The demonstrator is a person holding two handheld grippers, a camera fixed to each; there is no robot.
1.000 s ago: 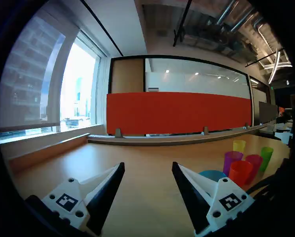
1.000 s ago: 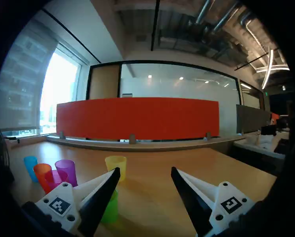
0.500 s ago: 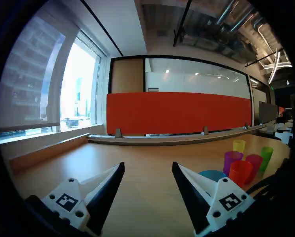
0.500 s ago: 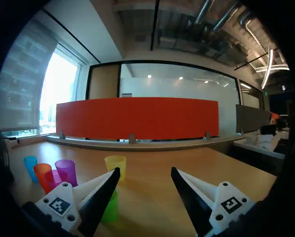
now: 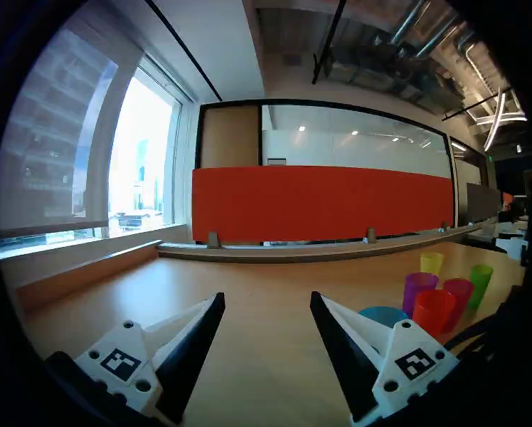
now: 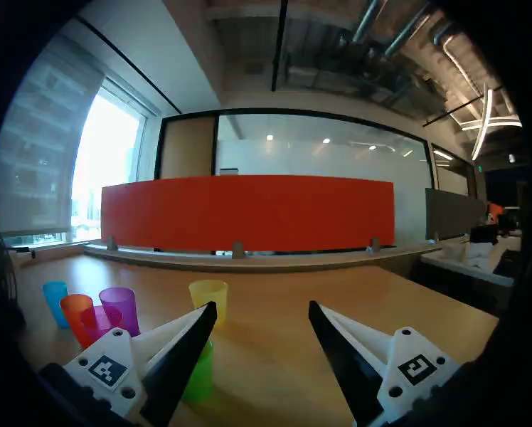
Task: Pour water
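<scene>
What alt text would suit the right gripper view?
The right gripper, jaws open and empty, points across a wooden table. Six coloured cups stand left of it, the green cup partly behind one jaw; a red partition runs behind.

In the left gripper view, the wooden tabletop (image 5: 266,349) lies bare straight ahead, through the wide gap of the left gripper (image 5: 266,296), up to the red divider panel (image 5: 323,203) that walls off the far edge. A raised window ledge (image 5: 88,267) bounds the left side. On the right a tight cluster blocks passage: blue cup (image 5: 381,314), orange cup (image 5: 434,309), purple cup (image 5: 417,287), pink cup (image 5: 459,292), green cup (image 5: 481,277) and yellow cup (image 5: 431,262).

In the right gripper view, the cups crowd the left. The green cup stands partly hidden behind a finger of the spread right gripper (image 6: 262,304), and the yellow cup stands just beyond it. Ahead and rightward the table is open.
</scene>
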